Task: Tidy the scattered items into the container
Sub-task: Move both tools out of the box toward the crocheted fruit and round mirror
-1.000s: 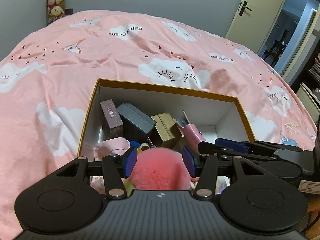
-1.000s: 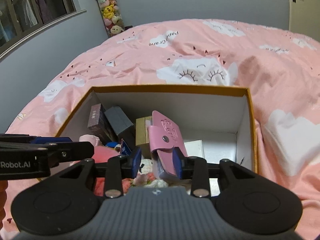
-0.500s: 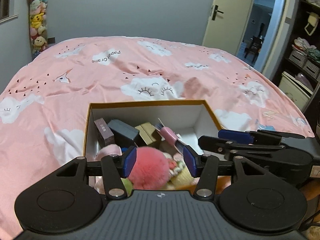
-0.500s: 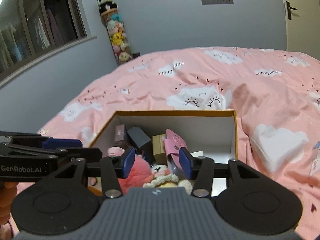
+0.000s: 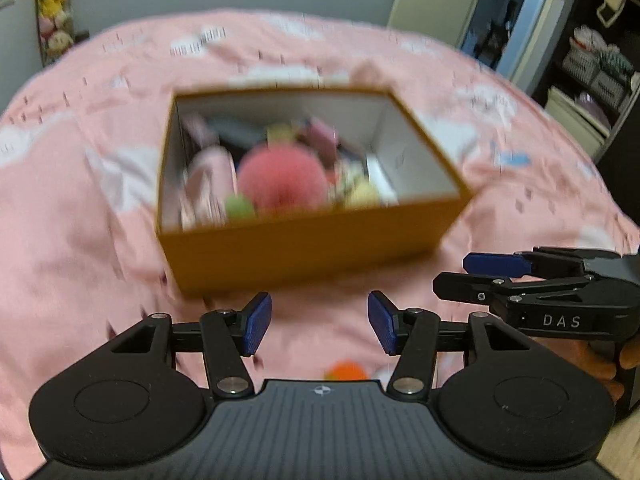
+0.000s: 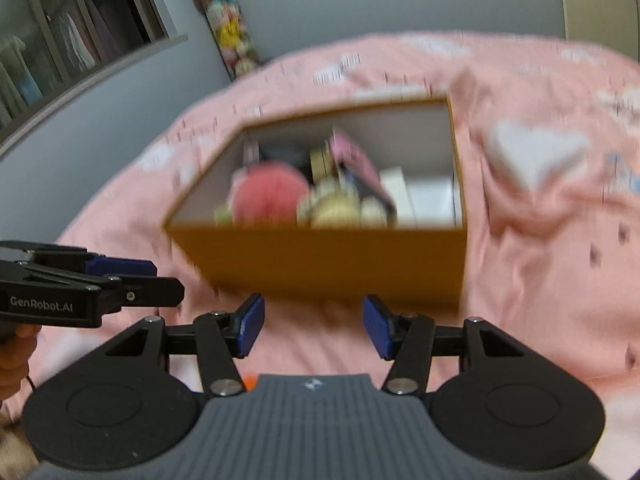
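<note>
The orange cardboard box [image 5: 312,248] [image 6: 320,260] sits on the pink bed, blurred by motion. Inside lie a fluffy pink pompom [image 5: 280,180] [image 6: 268,196], a pink case [image 6: 354,156], small boxes and plush toys. My left gripper [image 5: 320,326] hovers over the bedding in front of the box, its jaws opening with nothing between them. My right gripper [image 6: 312,326] is beside it, jaws also opening and empty. Each appears in the other's view: the right gripper [image 5: 460,274] and the left gripper [image 6: 168,280]. A small orange item [image 5: 346,370] lies on the bed close under the left gripper.
The pink cloud-print duvet [image 5: 80,240] spreads all around the box. A column of stuffed toys [image 6: 228,28] hangs on the far wall. A doorway [image 5: 508,12] and shelves [image 5: 592,72] stand to the right, and a window [image 6: 60,40] to the left.
Both grippers have drawn back from over the box to the bedding in front of it. The pompom and pink case stay in the box. Both pairs of jaws stand wider.
</note>
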Motion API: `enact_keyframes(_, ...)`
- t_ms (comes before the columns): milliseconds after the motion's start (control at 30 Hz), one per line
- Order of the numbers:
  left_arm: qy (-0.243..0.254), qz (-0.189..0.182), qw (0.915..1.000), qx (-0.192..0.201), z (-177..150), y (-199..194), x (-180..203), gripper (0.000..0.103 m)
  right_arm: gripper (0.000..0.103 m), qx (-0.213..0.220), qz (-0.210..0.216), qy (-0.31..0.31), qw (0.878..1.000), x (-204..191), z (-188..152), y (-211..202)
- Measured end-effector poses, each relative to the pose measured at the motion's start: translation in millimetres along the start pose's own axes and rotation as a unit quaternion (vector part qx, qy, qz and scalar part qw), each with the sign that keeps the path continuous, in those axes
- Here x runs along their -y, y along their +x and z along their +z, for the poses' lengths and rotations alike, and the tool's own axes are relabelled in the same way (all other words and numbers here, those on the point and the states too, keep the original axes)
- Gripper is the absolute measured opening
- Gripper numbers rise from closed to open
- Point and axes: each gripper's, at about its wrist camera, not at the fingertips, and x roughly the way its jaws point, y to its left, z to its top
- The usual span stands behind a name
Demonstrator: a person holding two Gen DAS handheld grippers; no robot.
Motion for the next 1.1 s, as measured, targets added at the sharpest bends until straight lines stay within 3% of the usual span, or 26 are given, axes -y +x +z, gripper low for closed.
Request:
enact_keyframes(167, -0.001, -0.022, 0.9988, -0.043, -17.3, 15.4, 0.5, 0.062, 0.057, -0.079, 0.008, 0.019, 0.997, 0.9, -25.4, 24.5)
enact_keyframes(400, 0.099, 0.012, 0.9919, -0.079, -33.1, 36.2, 18.3, 0.063, 0.055, -0.178, 0.019, -0.018, 0.984, -6.0, -41.0, 61.3)
enact_keyframes(633, 0.101, 0.013, 0.9898, -0.1, -46.2, 54.9, 17.5, 0.063, 0.055, -0.21, 0.002, -0.014, 0.978, 4.4, -56.1, 82.8)
enact_keyframes(933, 0.1, 0.014, 0.9903, -0.096, -48.7, 51.7, 19.6, 0.063, 0.066, -0.238, 0.022, 0.0, 0.971, 13.0, -59.5, 96.8)
enact_keyframes(1000, 0.099, 0.013, 0.9906, -0.094, -48.8, 51.0, 20.2, 0.063, 0.073, -0.248, 0.027, -0.009, 0.968, 10.0, -61.3, 99.2)
enact_keyframes(1100, 0.094, 0.01, 0.9912, -0.092, -49.8, 49.7, 20.2, 0.063, 0.072, -0.258, 0.031, -0.029, 0.965, 2.1, -64.1, 102.6)
